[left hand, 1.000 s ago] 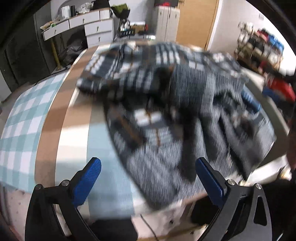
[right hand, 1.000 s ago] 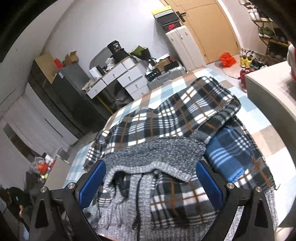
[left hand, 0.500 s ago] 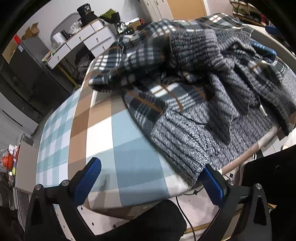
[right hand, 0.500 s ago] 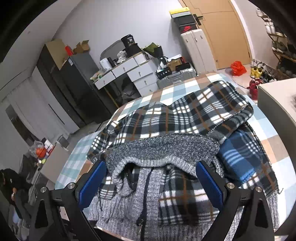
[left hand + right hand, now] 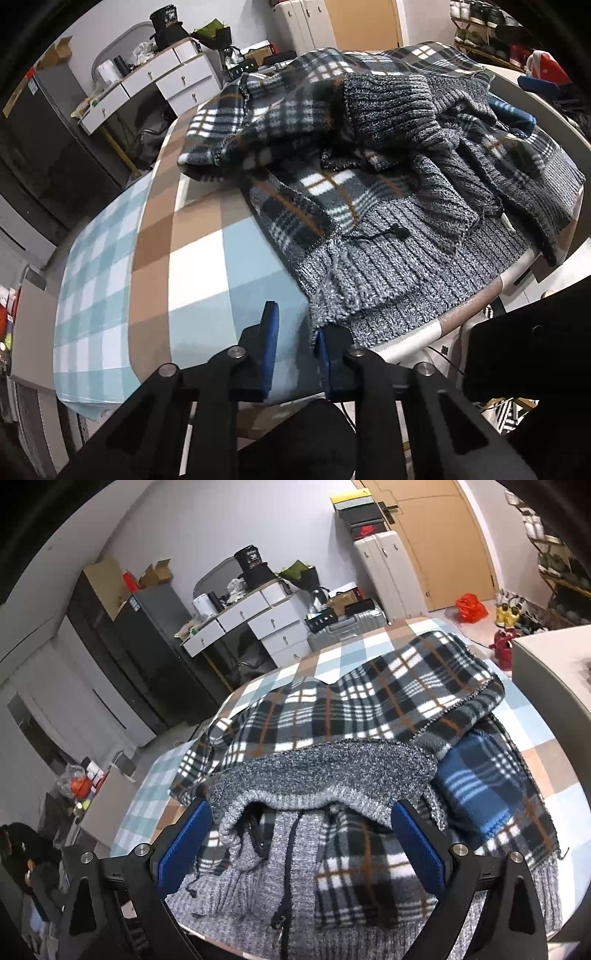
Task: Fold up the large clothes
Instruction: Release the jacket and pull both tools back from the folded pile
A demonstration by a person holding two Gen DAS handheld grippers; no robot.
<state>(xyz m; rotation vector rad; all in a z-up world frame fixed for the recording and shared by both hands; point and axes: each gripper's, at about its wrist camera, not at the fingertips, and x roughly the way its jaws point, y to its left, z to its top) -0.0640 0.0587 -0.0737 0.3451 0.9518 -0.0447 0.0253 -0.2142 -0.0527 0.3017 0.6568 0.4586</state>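
So the big plaid fleece jacket with grey knit trim (image 5: 369, 206) was lying in a rumpled heap on the table (image 5: 207, 258), which had a blue, tan and white checked cloth over it. The left claw (image 5: 293, 345) was down at the near edge of the table, angled steeply toward it, and its jaws were closing in, with a gap between the blue pads showing. The corner of the jacket's ribbed grey hem hung right at the right-hand pad (image 5: 322, 350), looked like touching it, but I couldn't tell if the fabric was actually pinched; the left-hand pad stood clear of it with only checked cloth in front of it. From that claw the rest of the jacket spread away ahead and to the right, with a knit sleeve flopped over the plaid part. The right claw (image 5: 301, 843) was released, jaws spread wide, hovering over the bunched-up jacket (image 5: 332, 775): the grey knit collar or hood bulged up between and just ahead of its pads, neither pad pressing on it, and the zipper ran down right below the middle. A blue-checked bit of lining (image 5: 480, 786) sat just off to the right of that claw. White drawers (image 5: 258, 620) stood well beyond the table.
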